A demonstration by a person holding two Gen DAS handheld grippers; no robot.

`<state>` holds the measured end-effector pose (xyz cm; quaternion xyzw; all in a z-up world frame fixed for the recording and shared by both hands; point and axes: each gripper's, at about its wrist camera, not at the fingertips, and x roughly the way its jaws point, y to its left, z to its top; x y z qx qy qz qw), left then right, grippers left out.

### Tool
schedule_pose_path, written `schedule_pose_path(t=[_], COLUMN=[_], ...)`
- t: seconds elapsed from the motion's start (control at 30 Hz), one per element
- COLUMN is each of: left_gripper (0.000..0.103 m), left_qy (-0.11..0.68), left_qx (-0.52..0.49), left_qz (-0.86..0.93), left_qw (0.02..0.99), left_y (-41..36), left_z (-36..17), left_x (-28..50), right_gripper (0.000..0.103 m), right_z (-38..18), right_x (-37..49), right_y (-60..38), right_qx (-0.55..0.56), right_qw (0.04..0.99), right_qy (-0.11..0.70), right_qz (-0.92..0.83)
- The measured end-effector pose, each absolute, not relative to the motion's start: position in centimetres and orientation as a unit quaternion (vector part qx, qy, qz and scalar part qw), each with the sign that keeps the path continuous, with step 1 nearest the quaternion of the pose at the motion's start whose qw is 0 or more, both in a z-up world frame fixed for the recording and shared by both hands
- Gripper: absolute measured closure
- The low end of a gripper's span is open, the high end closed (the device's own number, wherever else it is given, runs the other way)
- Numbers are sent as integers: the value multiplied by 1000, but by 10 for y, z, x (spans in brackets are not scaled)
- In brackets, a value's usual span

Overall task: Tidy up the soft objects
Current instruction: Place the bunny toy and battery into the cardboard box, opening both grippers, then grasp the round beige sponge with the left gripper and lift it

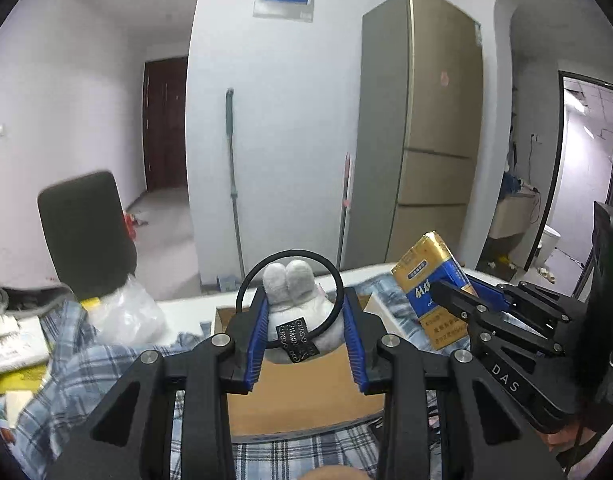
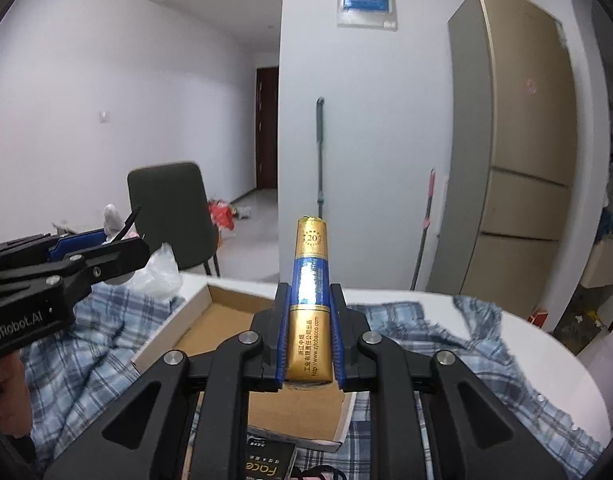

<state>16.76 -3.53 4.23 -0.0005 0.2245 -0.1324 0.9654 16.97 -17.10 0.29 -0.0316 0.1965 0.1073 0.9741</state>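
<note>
Your left claw (image 1: 304, 332) is pinching a small grey plush toy with 2 rounded ears (image 1: 296, 300) between its blue ribbed pads (image 1: 256, 344); a black elastic hair band (image 1: 250, 276) loops around the toy's ears and a black patterned tag (image 1: 298, 338) hangs on its front. The toy sits deep between the fingers, ears sticking past the tips, held above the open shallow cardboard box (image 1: 298, 392).

Your right claw (image 2: 309, 332) is clamped on a gold-and-blue cigarette pack (image 2: 311, 300), gripped by its narrow sides at the lower half, with the top end pointing forward and up beyond the fingertips. It also hangs over the same cardboard box (image 2: 226, 320).

The box lies on a blue-and-white plaid cloth (image 2: 446, 344) spread over the white surface (image 2: 566, 364). Just below your right claw, a black packet with gold lettering (image 2: 266, 466) rests at the box's near edge. To the left, a crumpled clear plastic bag (image 1: 126, 312) lies on the cloth. Beyond the surface stand a dark chair (image 2: 170, 216), a mop handle (image 2: 320, 160) against the wall, and a tall gold refrigerator (image 2: 518, 160).
</note>
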Motion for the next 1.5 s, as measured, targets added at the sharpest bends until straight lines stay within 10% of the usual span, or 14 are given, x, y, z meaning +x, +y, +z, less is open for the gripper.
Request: schedule_pose_path(t=[0.37, 0.6, 0.73, 1.5], left_gripper=[67, 27, 26, 26], left_qy=[318, 329, 317, 190], left_qx=[7, 13, 20, 28], left_qz=[-124, -108, -102, -92], left_qw=[940, 938, 943, 977], left_y=[-22, -25, -25, -26], left_z=[-22, -31, -28, 56], left_x=[217, 219, 214, 90], right_gripper=[86, 84, 45, 45], right_z=[-60, -73, -76, 20], right_x=[210, 215, 219, 124], right_y=[-170, -170, -171, -186], right_qx=[-28, -28, -24, -2], right_qw=[945, 939, 935, 967], right_qy=[300, 317, 328, 222], right_qz=[125, 131, 137, 124])
